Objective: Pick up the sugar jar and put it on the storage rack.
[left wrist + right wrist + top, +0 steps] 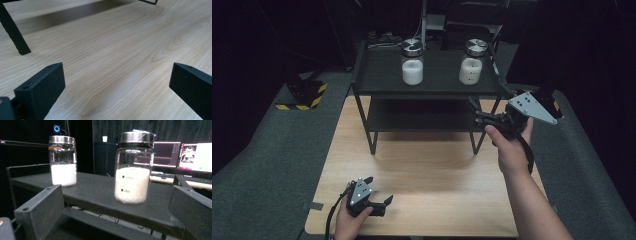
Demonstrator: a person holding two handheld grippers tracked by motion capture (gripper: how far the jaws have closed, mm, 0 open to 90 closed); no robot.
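Up on the top shelf of the black rack [377,75] stand two glass jars with shiny metal lids, well apart from each other. Our right gripper [476,116], held just off the rack's front right corner, looks along its jaws at the nearer jar [134,167]: clear glass, roughly half full of off-white grains, with two small dark labels on its side and a brushed steel lid. Its jaws are spread wide with nothing between them, and in the right gripper view this jar sits in the gap between the two black jaws but well beyond them. The farther jar [62,160] holds a brighter white powder, filling about its lower half, with the glass above it clear. From the high view we see both jars near the back edge of the shelf. Our left gripper [379,192] rests low by the near left edge of the wooden table [427,170], jaws also wide apart over bare wood grain, holding nothing.
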